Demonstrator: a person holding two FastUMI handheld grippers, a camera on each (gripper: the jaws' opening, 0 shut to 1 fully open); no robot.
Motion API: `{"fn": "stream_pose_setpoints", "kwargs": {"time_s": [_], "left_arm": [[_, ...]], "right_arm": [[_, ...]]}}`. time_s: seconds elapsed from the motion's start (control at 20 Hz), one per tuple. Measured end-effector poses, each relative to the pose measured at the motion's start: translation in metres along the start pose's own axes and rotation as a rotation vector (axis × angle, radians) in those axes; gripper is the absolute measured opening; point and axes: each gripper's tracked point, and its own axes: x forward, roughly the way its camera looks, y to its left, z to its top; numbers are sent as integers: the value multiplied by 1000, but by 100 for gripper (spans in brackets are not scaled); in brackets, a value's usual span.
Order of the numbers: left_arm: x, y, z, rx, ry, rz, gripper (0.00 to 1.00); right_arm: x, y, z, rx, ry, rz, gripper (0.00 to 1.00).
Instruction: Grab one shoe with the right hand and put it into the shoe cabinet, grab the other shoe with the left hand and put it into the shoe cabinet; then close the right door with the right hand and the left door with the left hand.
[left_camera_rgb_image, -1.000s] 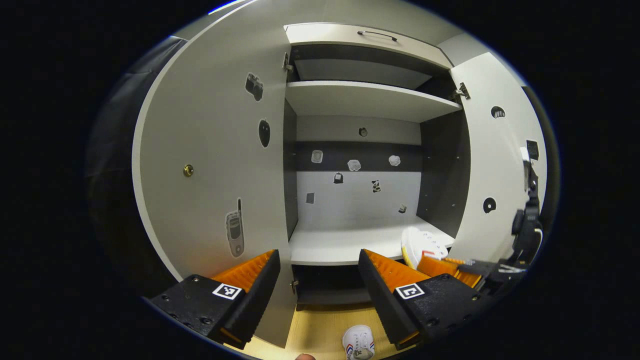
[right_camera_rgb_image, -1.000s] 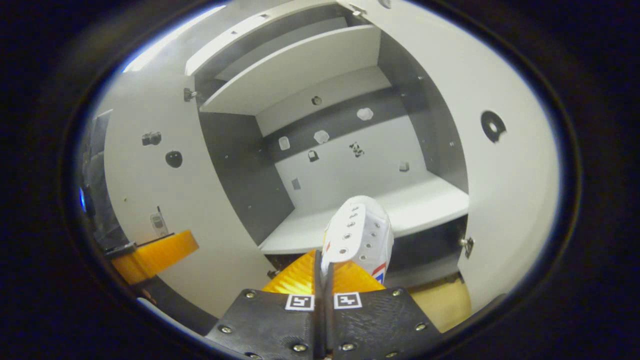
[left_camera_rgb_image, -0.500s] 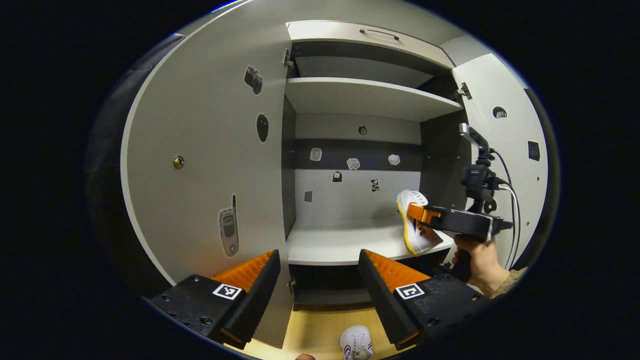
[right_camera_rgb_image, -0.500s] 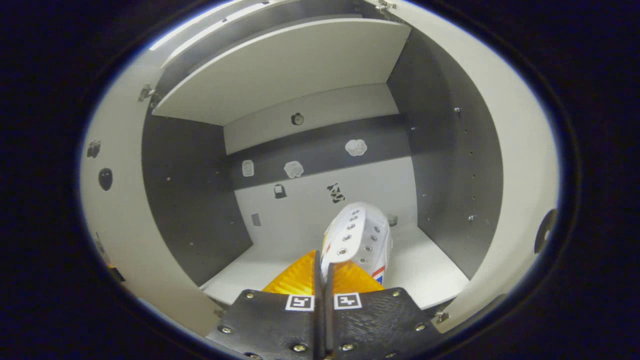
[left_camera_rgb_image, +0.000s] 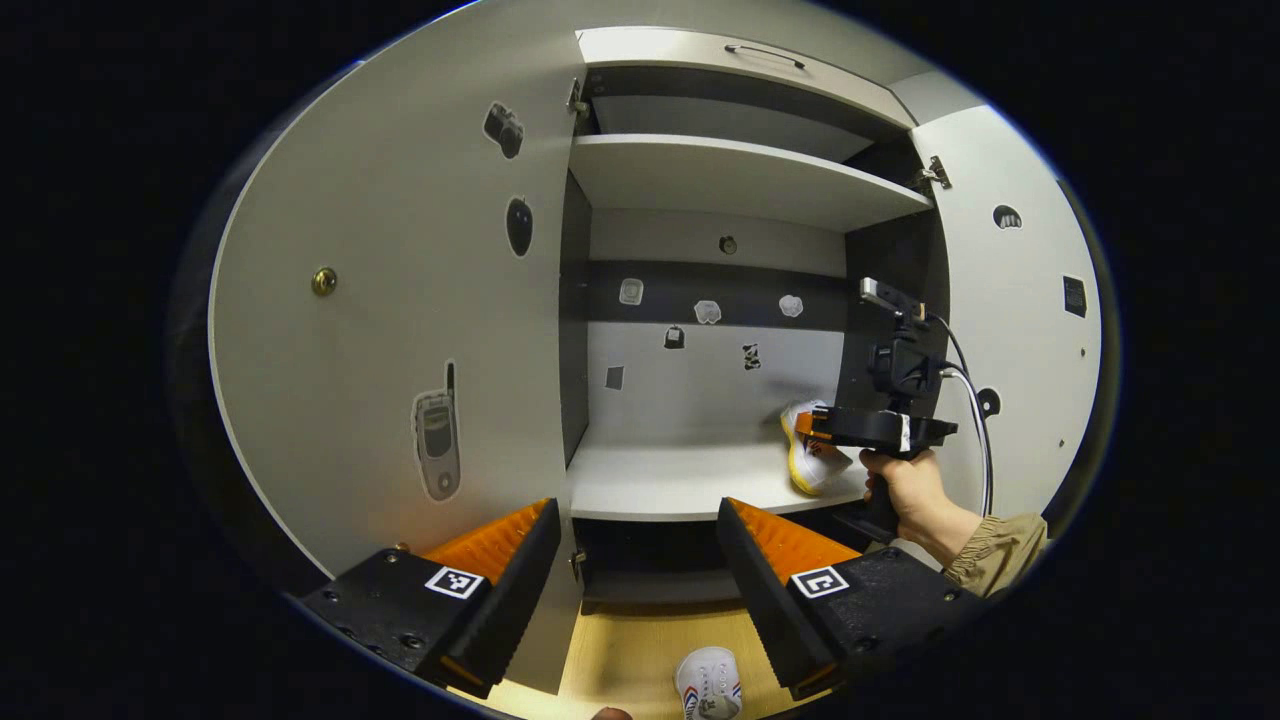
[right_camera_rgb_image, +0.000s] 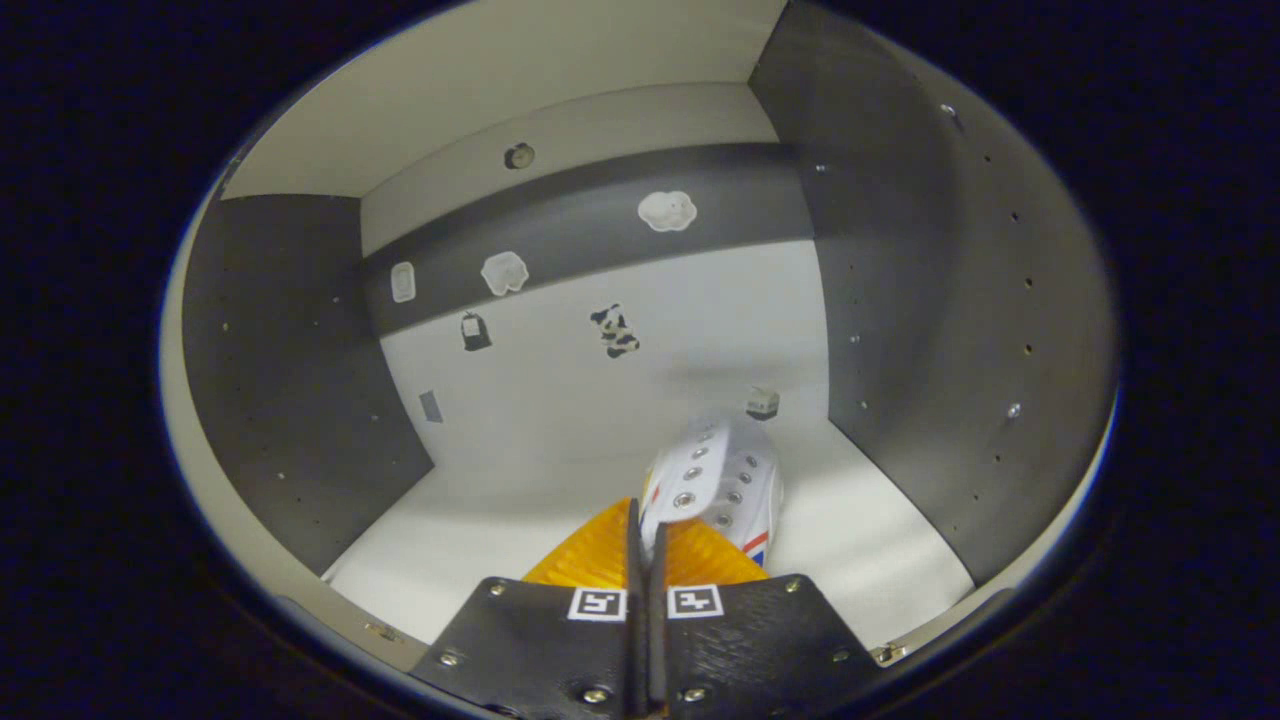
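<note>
shoe: white one with metal eyelets and a red-blue stripe, pinched by its upper edge, hanging inside the cabinet's lower compartment on the right side, just over the shelf. In the left gripper view it's at the shelf's right end, yellowish sole showing; can't tell if it's touching the board yet.
right gripper: orange fingers squeezed together on the shoe's edge, basically no gap. From the left gripper view it sits at the cabinet mouth, held from below by a hand with a tan sleeve.
other shoe: same kind, toe up, sitting on the wood floor right in front of the cabinet, between the left fingers as seen in that view.
left gripper: fingers spread wide, holding nothing, hanging back in front of the cabinet.
cabinet: grey-white, upper shelf bare, little stickers on the back wall.
left door: swung wide open, brass knob, stickers.
right door: open too, behind the right gripper.
</note>
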Motion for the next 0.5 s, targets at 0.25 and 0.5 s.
{"fn": "stream_pose_setpoints", "kwargs": {"time_s": [0.25,0.5], "left_arm": [[0,-7,-10,4,18,-10,99],[2,-22,-41,4,69,-54,96]], "right_arm": [[-4,9,-9,37,30,24,22],[-34,16,10,-7,-34,31,44]]}}
